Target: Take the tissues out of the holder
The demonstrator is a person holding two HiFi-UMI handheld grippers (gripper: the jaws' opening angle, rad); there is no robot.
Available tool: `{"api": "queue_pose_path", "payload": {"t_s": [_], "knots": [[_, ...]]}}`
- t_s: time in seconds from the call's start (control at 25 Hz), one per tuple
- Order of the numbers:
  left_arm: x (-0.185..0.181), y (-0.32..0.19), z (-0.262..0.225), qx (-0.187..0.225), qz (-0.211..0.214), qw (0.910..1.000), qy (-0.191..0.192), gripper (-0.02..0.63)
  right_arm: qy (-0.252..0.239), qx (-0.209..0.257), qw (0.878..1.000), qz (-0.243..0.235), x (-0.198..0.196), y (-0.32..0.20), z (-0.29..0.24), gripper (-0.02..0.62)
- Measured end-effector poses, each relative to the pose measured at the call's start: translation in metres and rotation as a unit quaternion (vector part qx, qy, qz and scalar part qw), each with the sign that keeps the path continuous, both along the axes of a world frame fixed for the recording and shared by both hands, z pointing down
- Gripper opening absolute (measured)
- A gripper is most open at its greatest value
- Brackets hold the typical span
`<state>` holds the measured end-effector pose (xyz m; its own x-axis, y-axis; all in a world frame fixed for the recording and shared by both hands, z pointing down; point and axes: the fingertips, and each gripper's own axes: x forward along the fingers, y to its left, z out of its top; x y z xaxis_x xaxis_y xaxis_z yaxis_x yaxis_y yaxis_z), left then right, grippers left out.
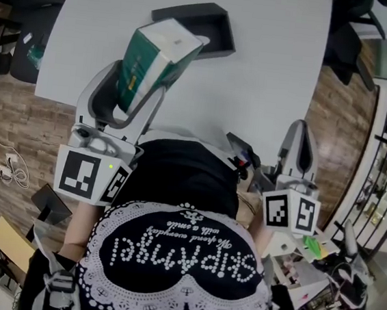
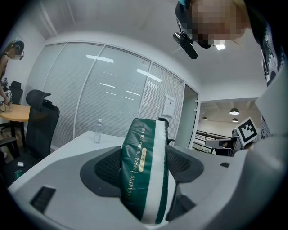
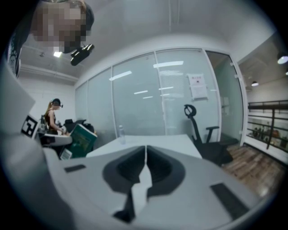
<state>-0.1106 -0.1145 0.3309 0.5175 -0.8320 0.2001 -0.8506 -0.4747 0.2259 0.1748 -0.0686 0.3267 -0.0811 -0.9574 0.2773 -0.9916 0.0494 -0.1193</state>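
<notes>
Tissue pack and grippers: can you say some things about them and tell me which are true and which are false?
1. The left gripper is squeezing the tissue pack. True.
2. The tissue pack sits inside the dark holder. False: it is held up in the air, out of the holder.
3. The right gripper is shut with nothing in it. True.
4. The tissue pack is red. False: it is green with a white stripe.
5. A water bottle stands on the white table. True.
</notes>
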Motion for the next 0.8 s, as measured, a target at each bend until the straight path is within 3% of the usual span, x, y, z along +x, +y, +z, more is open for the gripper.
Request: {"api": "queue_pose_path", "payload": {"t_s": [0.8], "knots": [[0.0023, -0.002, 0.0007, -0.002, 0.002, 1.0, 0.007, 0.328, 0.015, -0.006, 1.0, 0.004, 0.002, 0.0041, -0.0012, 0.034]]}}
